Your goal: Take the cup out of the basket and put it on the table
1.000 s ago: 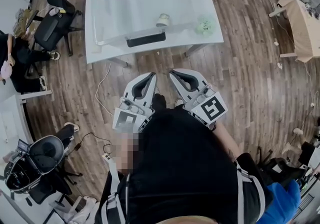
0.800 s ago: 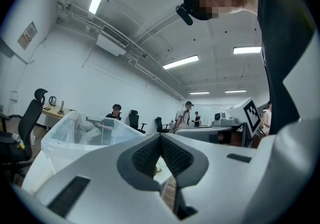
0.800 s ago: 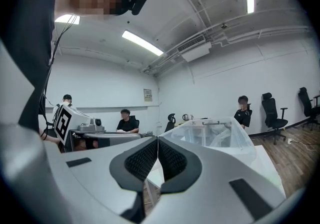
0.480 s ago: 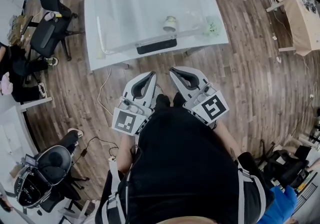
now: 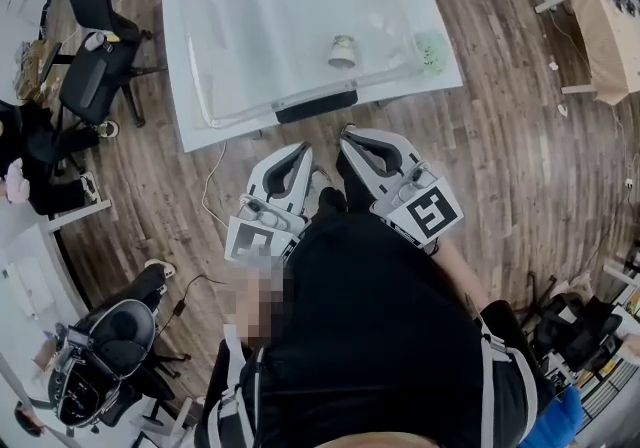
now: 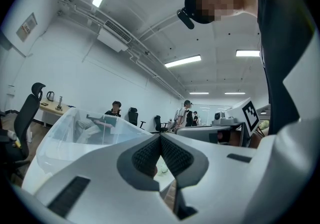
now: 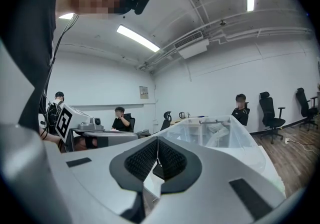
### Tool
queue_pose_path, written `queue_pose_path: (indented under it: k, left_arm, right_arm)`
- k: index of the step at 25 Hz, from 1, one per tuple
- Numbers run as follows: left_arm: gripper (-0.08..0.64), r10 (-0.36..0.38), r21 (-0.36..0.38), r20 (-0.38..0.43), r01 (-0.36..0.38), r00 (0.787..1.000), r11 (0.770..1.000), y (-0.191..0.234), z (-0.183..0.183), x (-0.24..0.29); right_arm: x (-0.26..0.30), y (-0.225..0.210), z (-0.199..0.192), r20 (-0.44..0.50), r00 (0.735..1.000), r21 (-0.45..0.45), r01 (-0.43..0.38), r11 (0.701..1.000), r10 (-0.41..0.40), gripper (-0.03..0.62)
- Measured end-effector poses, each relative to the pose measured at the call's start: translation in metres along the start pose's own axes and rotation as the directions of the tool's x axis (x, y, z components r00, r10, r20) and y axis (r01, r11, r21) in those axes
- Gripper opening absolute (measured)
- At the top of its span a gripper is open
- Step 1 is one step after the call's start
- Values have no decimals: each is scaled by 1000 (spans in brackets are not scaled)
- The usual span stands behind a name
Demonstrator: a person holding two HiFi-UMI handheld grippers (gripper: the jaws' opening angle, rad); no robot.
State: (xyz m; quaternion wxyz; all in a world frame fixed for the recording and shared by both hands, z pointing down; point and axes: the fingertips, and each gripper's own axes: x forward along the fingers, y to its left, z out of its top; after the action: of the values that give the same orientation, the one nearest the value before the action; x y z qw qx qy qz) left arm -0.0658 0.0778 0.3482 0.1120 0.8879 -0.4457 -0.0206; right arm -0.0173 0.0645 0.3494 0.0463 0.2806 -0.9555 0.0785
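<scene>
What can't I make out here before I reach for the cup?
- Cup: head view, too small to tell handle or contents.
- Green thing: head view, small and blurred; inside or beside the clear basket, unclear.
- Both gripper views: their own jaws block most of the basket's inside.

The left gripper (image 5: 298,151) and right gripper (image 5: 352,136) have light grey moulded shells, each tapering to two jaws, with a teardrop-shaped black-lined opening behind the tips. The inner pads (image 6: 145,156) are black, finely ribbed rubber. Each gripper carries a marker cube (image 5: 430,214) printed with black-and-white square codes. The person wears a black top (image 5: 370,336) with grey, white-edged straps (image 5: 487,376) at both sides, and a small black head camera (image 6: 184,18)
</scene>
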Motion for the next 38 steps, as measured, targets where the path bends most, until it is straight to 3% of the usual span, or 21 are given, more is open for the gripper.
queue_pose_path:
  k: [4, 18, 38]
  left_arm:
    - [18, 50, -5, 18, -50, 999, 999, 22, 10, 15]
    - [18, 113, 18, 46, -114, 993, 993, 81, 40, 76]
    - [18, 183, 30, 1, -183, 983, 983, 107, 44, 167]
  right_arm:
    - [19, -20, 5, 4, 1000, -1, -28, 1000, 28, 20]
    - [72, -95, 23, 34, 997, 10, -74, 997, 74, 20]
    - [104, -180, 26, 6, 989, 64, -146, 987, 146, 20]
